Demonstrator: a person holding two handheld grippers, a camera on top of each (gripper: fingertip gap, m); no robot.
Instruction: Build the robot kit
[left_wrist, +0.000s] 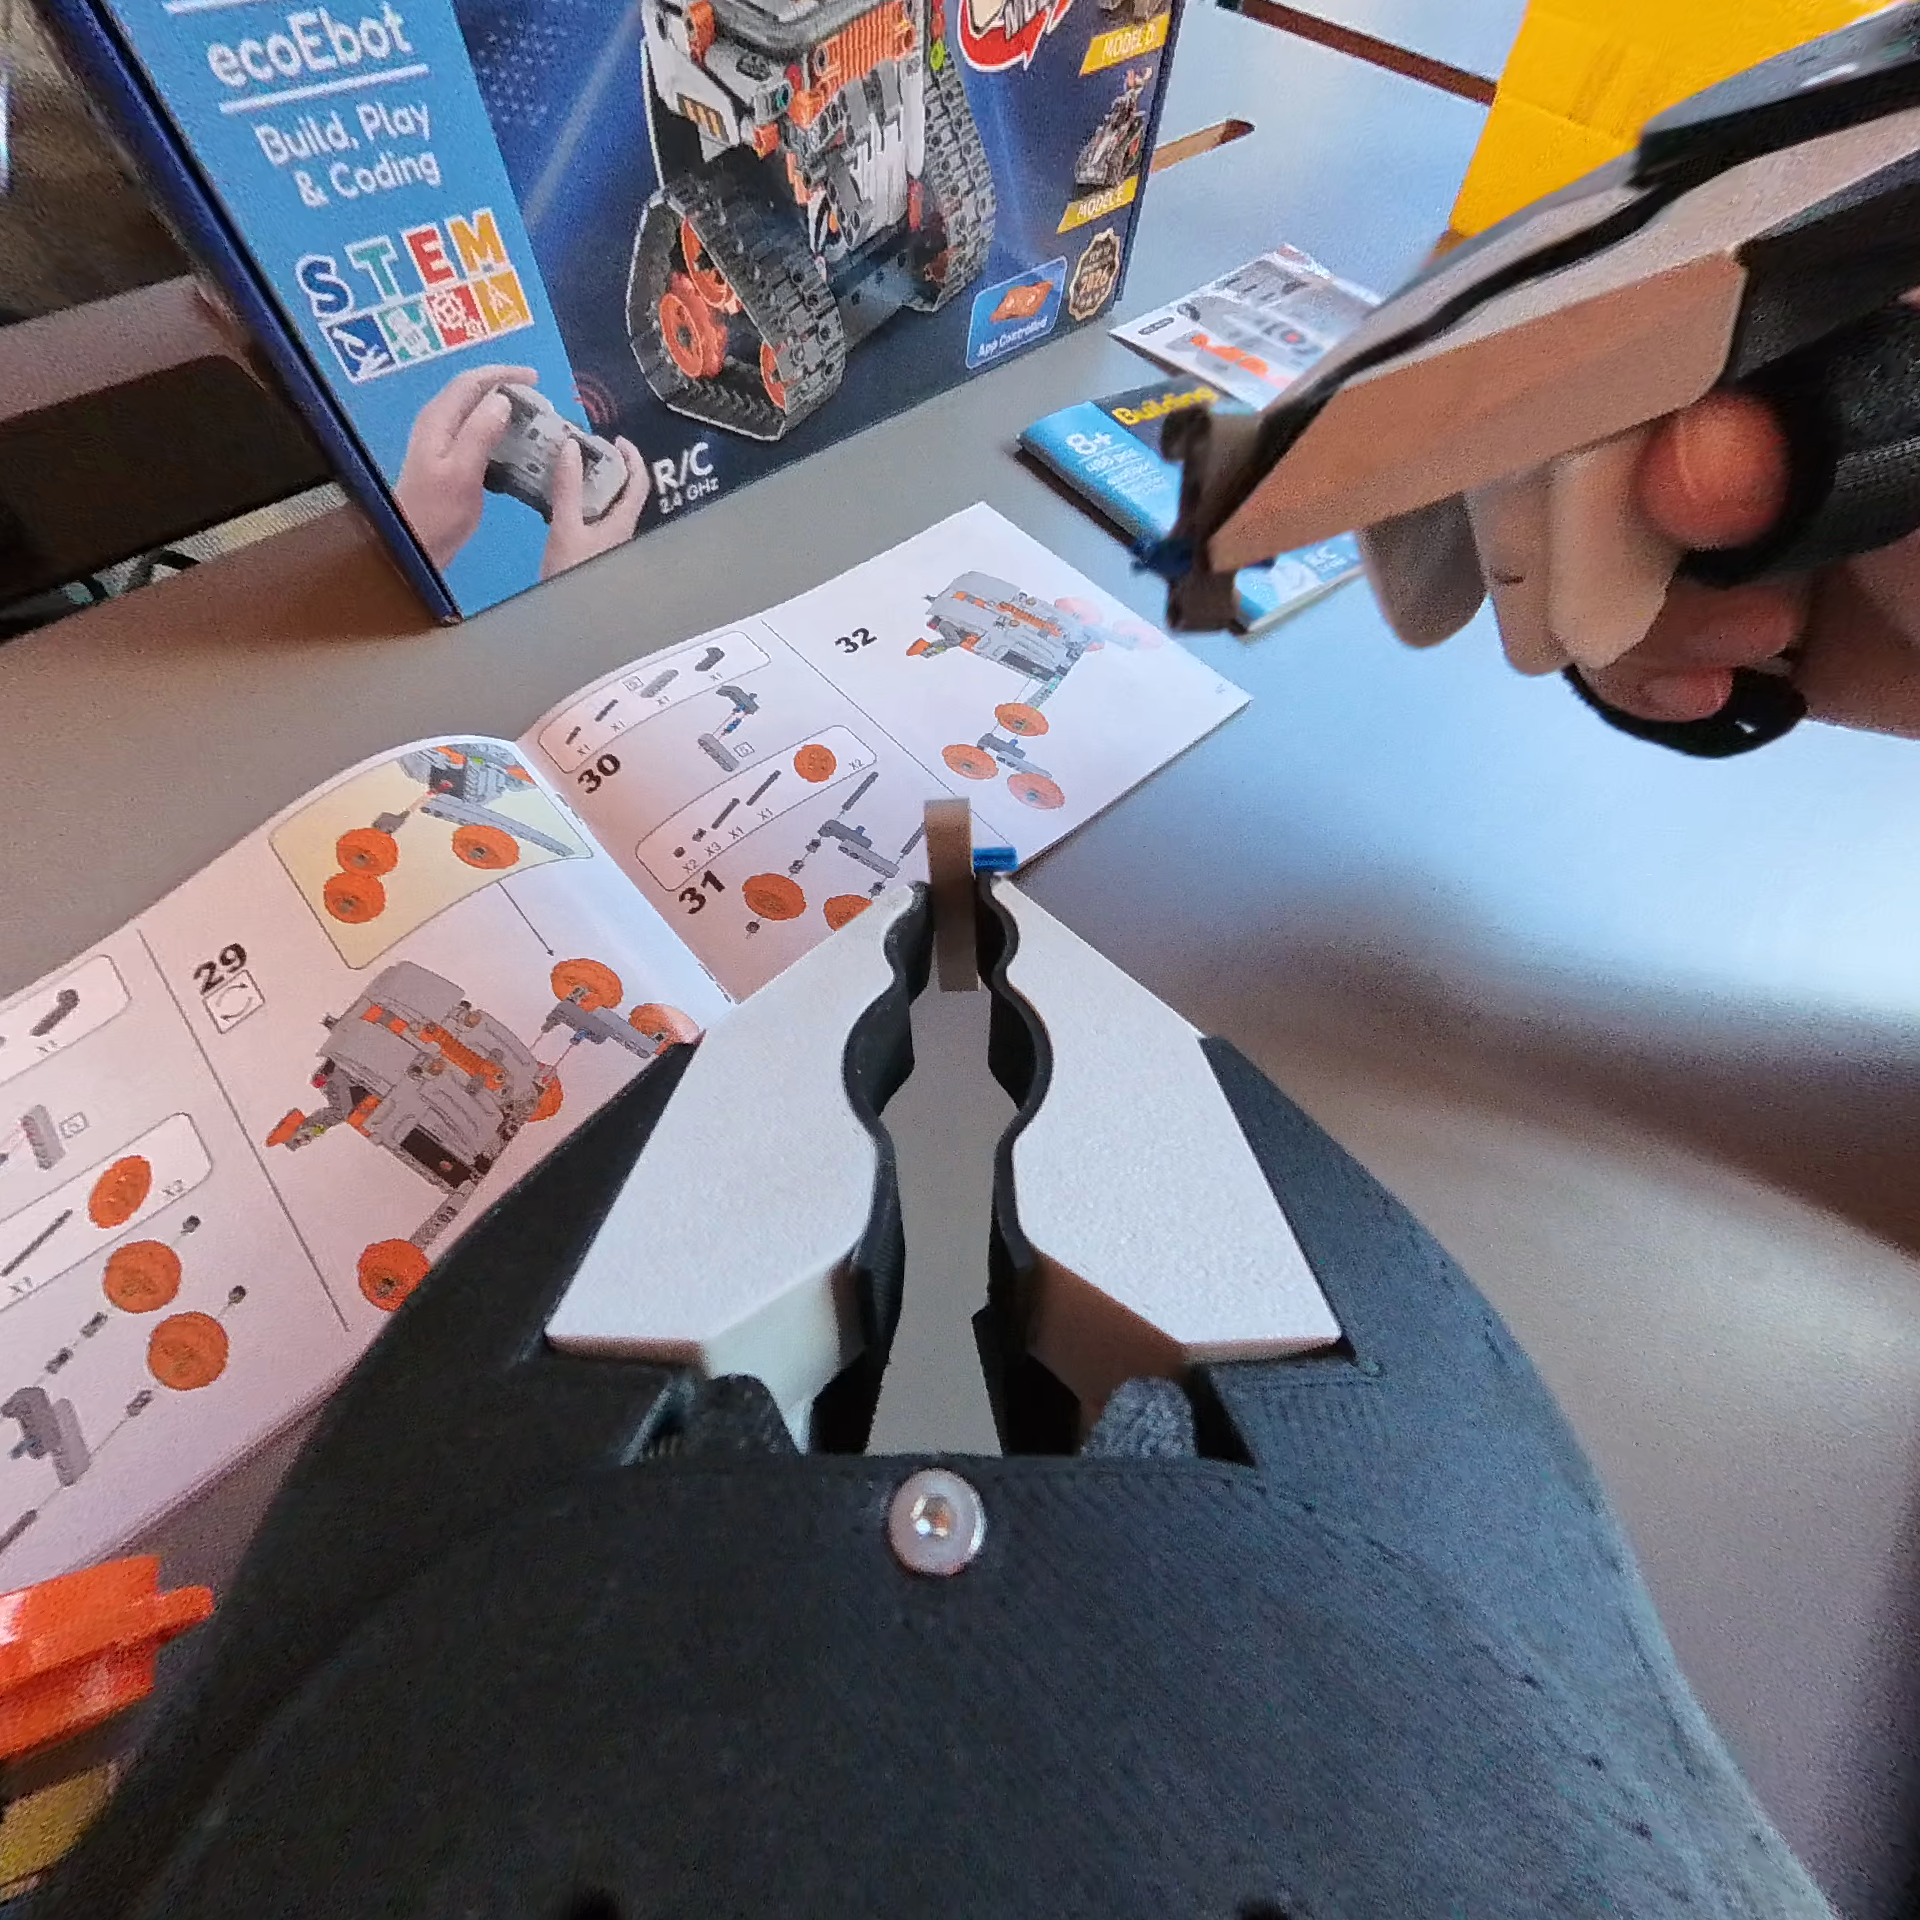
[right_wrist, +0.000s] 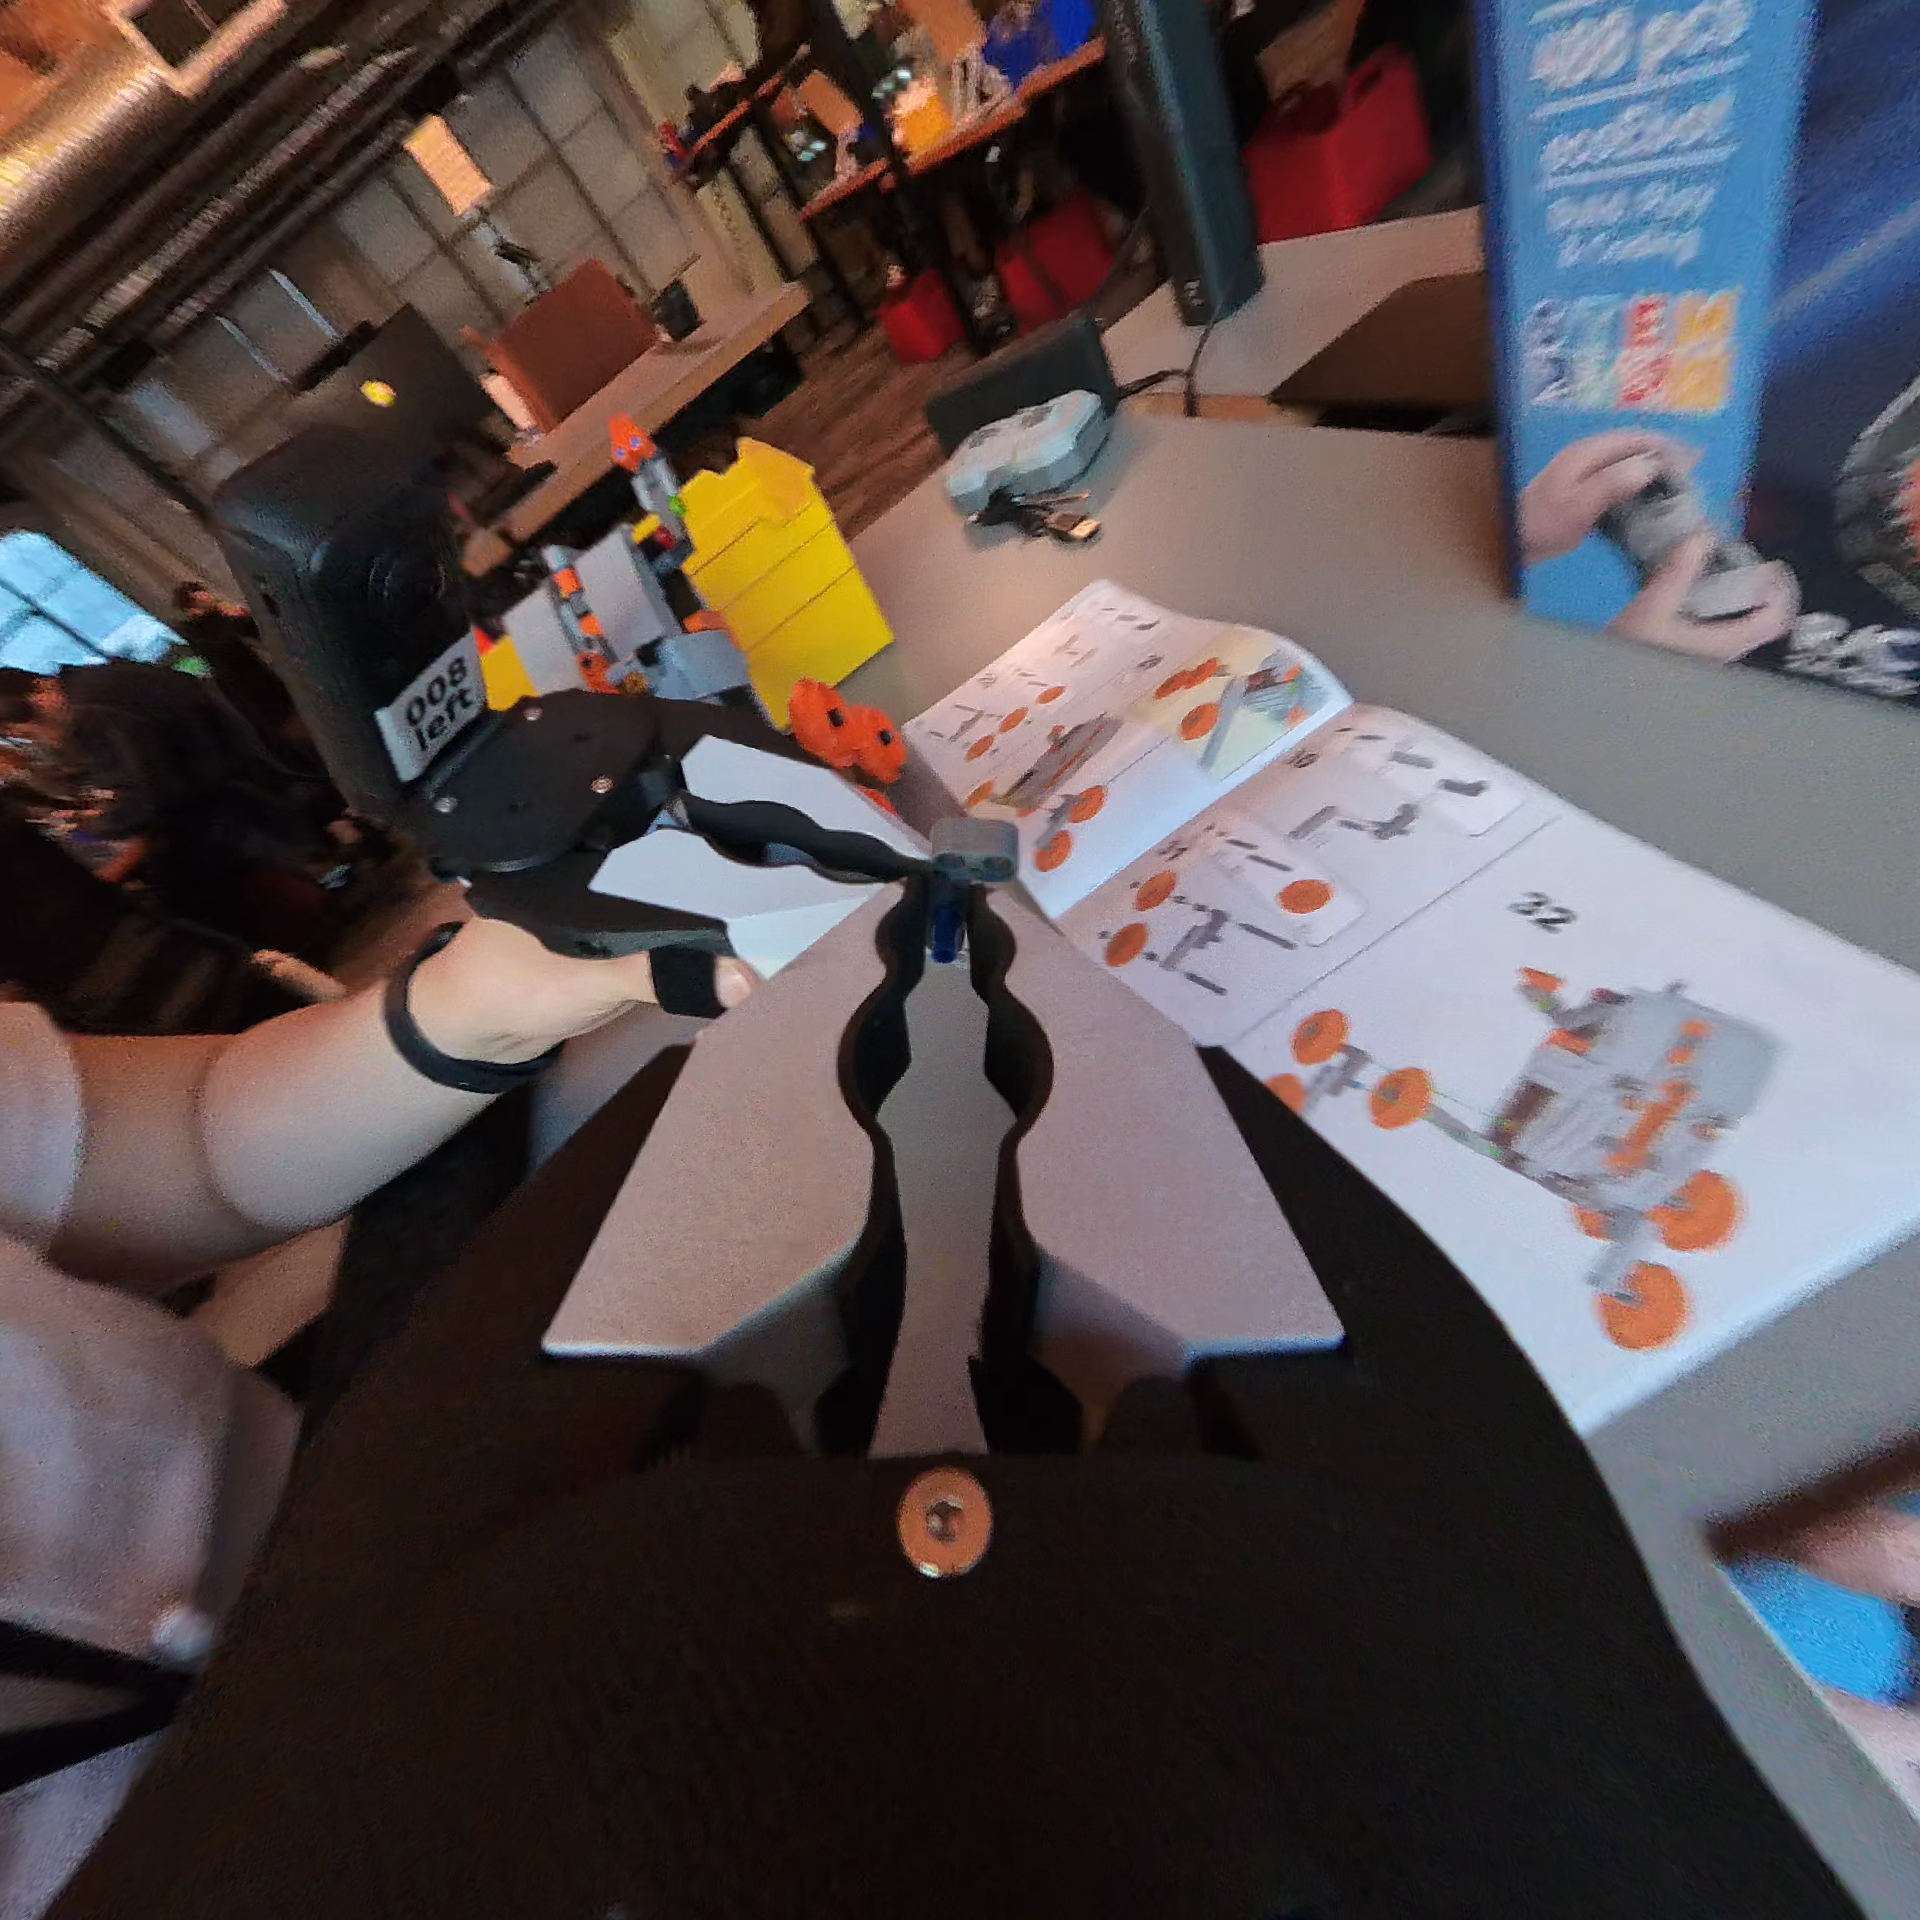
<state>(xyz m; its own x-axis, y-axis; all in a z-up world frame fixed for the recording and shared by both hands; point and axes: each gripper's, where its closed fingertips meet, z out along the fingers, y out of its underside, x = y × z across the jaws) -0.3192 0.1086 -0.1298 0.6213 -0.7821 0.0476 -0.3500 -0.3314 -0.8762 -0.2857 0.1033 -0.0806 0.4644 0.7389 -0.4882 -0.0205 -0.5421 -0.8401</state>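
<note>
grey plastic building beam (left_wrist: 951, 896), short and flat with holes through it, sits pinched at the very tips of the left gripper (left_wrist: 951, 904), whose jaws are drawn narrow around it. in the left wrist view the beam stands edge-on, its long axis running straight out from the jaws. a small blue plastic peg (left_wrist: 992, 858) shows just beside the beam's far side at the right fingertip.

the right gripper (right_wrist: 948, 920) has its jaws narrowed too, closed on what looks like that same blue peg (right_wrist: 943, 923), held with its long axis pointing forward along the fingers. in the right wrist view the grey beam (right_wrist: 974, 837) lies directly ahead of the peg, touching or nearly touching its front end, with the beam's holed face turned toward the right jaws. whether the peg has entered a hole cannot be told. the two grippers meet almost at right angles above the bench (left_wrist: 1455, 935), so both are equally near the joint.

under them lies an open white instruction booklet (left_wrist: 644, 831) with drawings of orange-wheeled models. a tall blue cardboard toy box (left_wrist: 582, 260) stands behind it, and a closed blue leaflet (left_wrist: 1101, 457) lies to the right. in the right wrist view, loose orange plastic wheels (right_wrist: 847, 732), a part-built grey and orange model (right_wrist: 623, 623), a yellow plastic bin (right_wrist: 784, 582) and a grey handheld controller (right_wrist: 1029, 442) rest farther off.
</note>
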